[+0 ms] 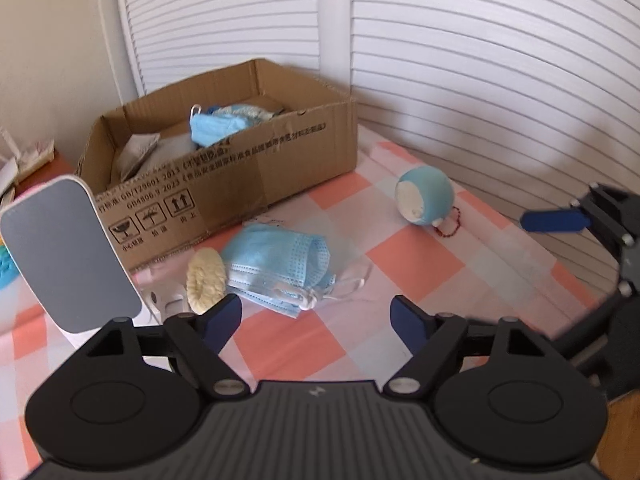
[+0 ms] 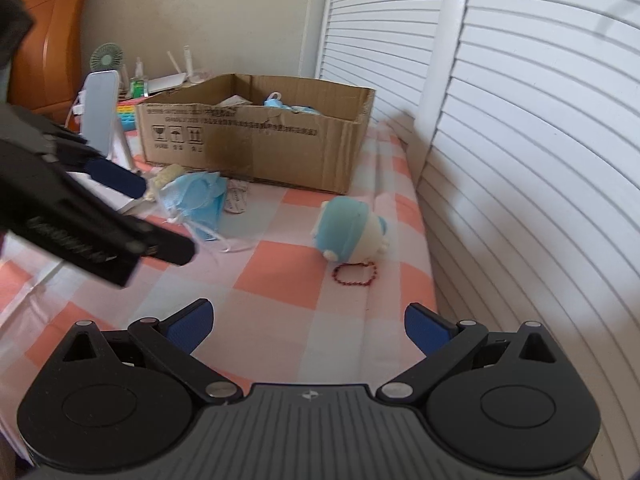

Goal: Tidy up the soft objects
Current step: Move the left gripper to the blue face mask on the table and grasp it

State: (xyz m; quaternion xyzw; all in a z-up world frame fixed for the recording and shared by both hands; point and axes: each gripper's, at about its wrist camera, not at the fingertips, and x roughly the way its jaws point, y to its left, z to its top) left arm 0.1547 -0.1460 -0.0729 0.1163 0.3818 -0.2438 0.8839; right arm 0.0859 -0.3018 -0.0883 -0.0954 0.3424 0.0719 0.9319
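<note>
A pile of blue face masks (image 1: 280,264) lies on the checked cloth in front of a cardboard box (image 1: 256,176); it also shows in the right wrist view (image 2: 198,200). A cream round puff (image 1: 205,280) lies against its left side. A blue and white plush toy (image 1: 424,200) with a red cord lies to the right, and shows in the right wrist view (image 2: 352,230). The box (image 2: 256,148) holds more blue masks (image 1: 218,128). My left gripper (image 1: 316,316) is open and empty, just short of the mask pile. My right gripper (image 2: 308,326) is open and empty, short of the plush.
A phone on a white stand (image 1: 68,256) stands left of the masks. White slatted doors (image 2: 520,140) run along the right of the bed. A small fan (image 2: 106,58), bottles and a wooden headboard (image 2: 52,36) are at the back left.
</note>
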